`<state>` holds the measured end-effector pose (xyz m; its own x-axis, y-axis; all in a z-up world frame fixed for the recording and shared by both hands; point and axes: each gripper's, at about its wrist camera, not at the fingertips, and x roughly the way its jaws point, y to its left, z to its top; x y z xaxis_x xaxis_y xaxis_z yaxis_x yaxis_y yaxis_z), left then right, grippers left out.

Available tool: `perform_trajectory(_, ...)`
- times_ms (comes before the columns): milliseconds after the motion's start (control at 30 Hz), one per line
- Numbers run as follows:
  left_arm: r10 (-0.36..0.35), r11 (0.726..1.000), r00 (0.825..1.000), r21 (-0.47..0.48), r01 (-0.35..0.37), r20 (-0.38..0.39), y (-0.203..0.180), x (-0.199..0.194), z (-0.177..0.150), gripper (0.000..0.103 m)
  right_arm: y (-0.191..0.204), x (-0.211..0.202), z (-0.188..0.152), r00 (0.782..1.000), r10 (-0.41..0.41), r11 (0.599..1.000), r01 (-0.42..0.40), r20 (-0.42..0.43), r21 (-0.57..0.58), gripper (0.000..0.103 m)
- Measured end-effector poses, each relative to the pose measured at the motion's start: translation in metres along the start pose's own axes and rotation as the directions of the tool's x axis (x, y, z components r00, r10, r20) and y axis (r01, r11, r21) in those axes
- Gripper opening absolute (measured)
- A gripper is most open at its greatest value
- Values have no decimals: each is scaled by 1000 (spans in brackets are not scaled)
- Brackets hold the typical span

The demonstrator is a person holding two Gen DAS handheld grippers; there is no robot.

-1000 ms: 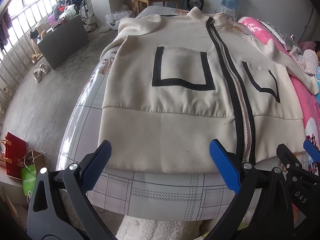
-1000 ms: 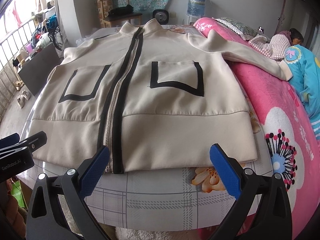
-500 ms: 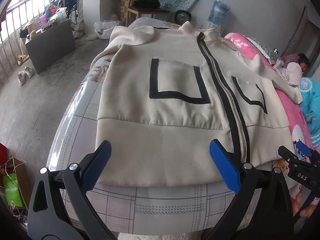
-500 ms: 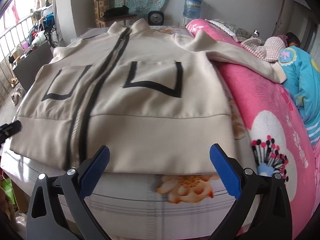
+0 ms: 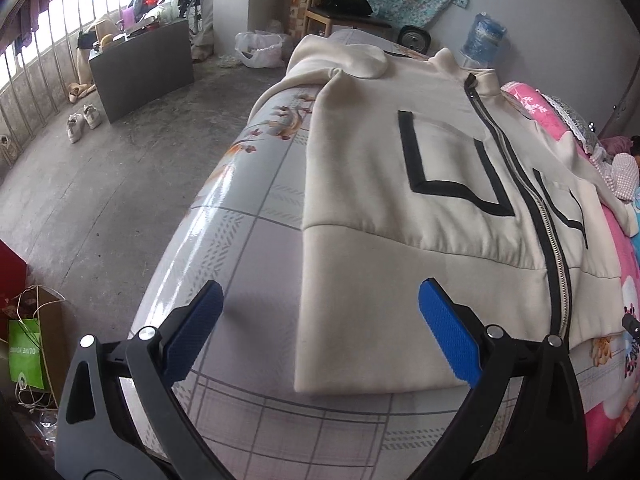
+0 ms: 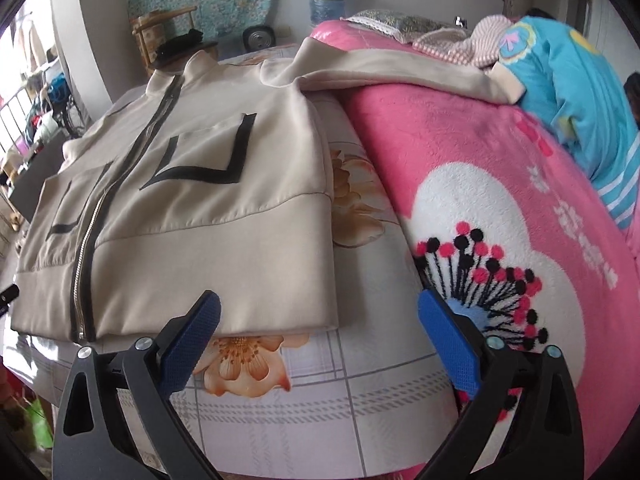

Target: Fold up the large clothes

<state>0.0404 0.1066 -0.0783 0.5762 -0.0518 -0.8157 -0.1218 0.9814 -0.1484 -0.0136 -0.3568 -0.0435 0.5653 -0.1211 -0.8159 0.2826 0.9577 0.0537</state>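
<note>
A cream zip jacket [image 5: 420, 216] with black pocket outlines lies flat, front up, on the bed, collar at the far end. In the left wrist view my left gripper [image 5: 320, 328] hovers open over the jacket's near left hem corner, without touching it. In the right wrist view the same jacket [image 6: 192, 200] fills the left half, and my right gripper [image 6: 320, 328] stands over its near right hem corner. Its jaws are wide and closing, with nothing pressed between the pads. One sleeve [image 6: 400, 68] stretches across the pink blanket. The other sleeve [image 5: 348, 60] is bunched by the collar.
The bed sheet [image 5: 248, 240] is grey plaid with flowers. A pink flowered blanket [image 6: 500, 200] and a blue garment [image 6: 572, 80] lie on the right. Left of the bed is concrete floor [image 5: 100, 180] with a dark box [image 5: 140, 64], shoes and bags [image 5: 28, 352].
Both grippers have spread apart along the hem: the left slid to the jacket's left corner, the right to its right corner. Each view now shows bare sheet beside the jacket.
</note>
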Motion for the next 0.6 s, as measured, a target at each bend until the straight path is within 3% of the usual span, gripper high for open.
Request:
perform_trajectory(100,8,1000,1000,6,-8,13,6,-1,-1,72,-1,9,1,1000,20,1000,-20,-17,8,76)
perform_trajectory(333,-32,999,999,38,32,4,3,1,0,43,15,13,4,1000,-25,996,24,-11,-81,53)
perform_trajectory(433,-14,997,1000,72,14,8,-4,5,0,31,22,20,4,998,-62,991,61,-6,-120,43)
perform_trajectory(600,11,996,1000,90,-12,8,-10,7,7,7,19,19,12,999,-49,993,48,-3,-106,11)
